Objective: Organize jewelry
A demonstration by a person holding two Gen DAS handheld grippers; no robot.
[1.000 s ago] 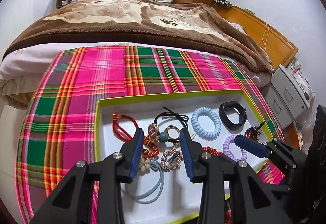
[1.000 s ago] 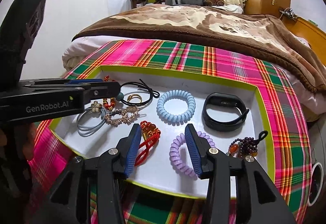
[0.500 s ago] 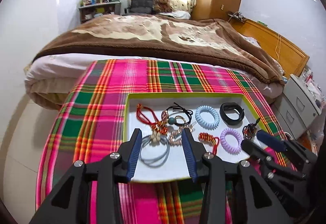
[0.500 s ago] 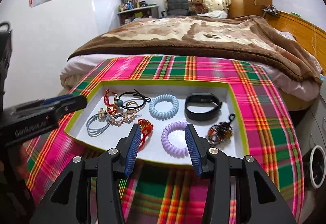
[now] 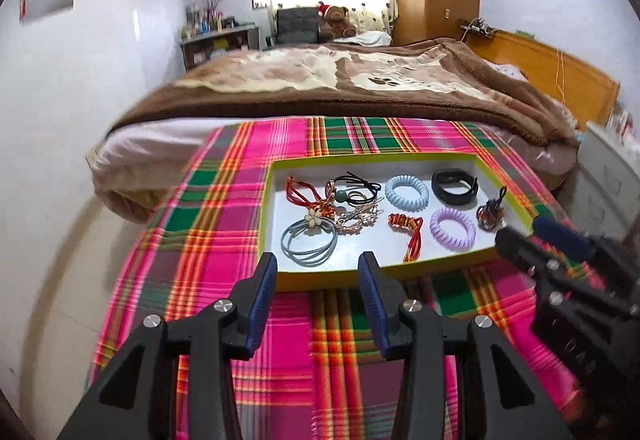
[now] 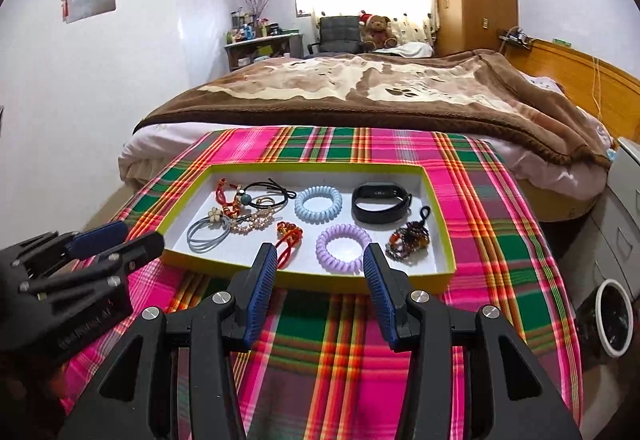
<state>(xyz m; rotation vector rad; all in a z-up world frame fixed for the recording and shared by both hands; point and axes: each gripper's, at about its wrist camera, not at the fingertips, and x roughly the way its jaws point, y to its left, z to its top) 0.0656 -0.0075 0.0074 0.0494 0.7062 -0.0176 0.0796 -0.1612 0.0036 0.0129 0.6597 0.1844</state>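
The tray [image 6: 440, 228] lies on the plaid cloth [image 6: 352, 328], holding hair ties, coil bands and bracelets: neat on its right, tangled at far left. Sorting looks nearly finished; that tangle [image 6: 244, 205] likely needs separating next. Left gripper [image 5: 316, 272] and right gripper [image 6: 320, 264] hover near the tray's near edge, jaws spread, empty.

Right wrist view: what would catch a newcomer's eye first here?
The bright pink-and-green plaid cloth fills the foreground, with a lime-rimmed white tray of jewelry lying on it. In the tray, a blue coil band and a black wristband lie at the back and a lilac coil band in front. Both the right gripper and left gripper hang open short of the tray, holding nothing.
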